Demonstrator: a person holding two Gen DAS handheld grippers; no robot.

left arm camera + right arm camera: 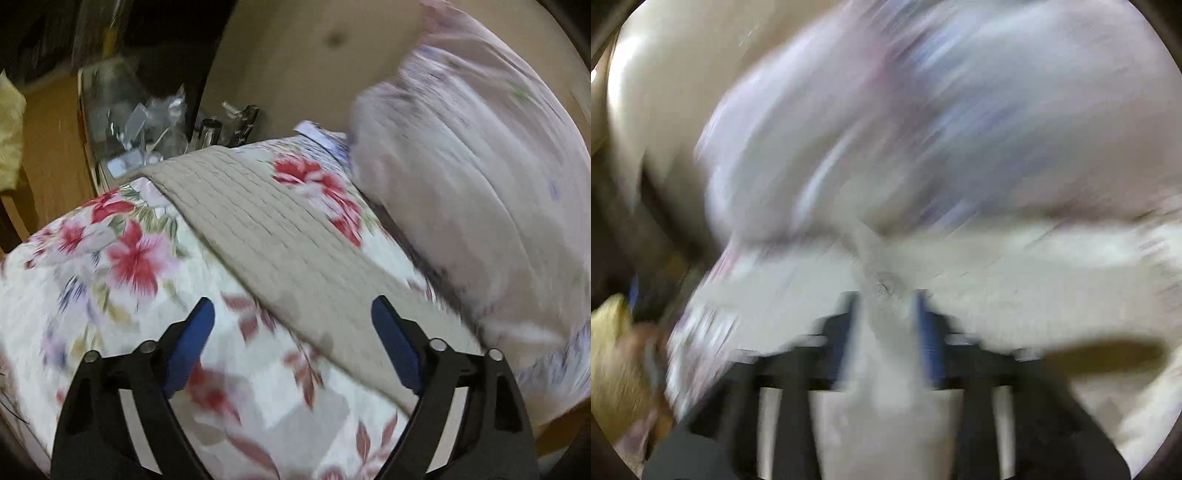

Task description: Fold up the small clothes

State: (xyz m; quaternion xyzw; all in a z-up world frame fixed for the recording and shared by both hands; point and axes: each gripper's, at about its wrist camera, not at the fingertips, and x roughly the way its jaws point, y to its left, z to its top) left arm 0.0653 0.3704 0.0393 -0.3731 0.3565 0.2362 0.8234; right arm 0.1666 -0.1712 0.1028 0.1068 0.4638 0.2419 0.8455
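We are holding the left gripper point(293, 343) with its blue pads spread wide and empty, hovering over the floral quilt point(110, 266) near the grey quilted band point(266, 229) that crosses it. The pale lilac garment point(461, 166) is lying bunched along the quilt's right edge, partly lifted. In the blurred right wrist view, we are pinching a fold of pale cloth between the right gripper point(886, 314) fingers, which are closed on it; we judge it to be the same garment point(923, 129).

To do this step well, we are aiming to carry the pinched edge slowly across, keeping it taut, and to bring the free left gripper to a matching corner so the fold lands square.

We are reading no label or writing; the blur hides any.
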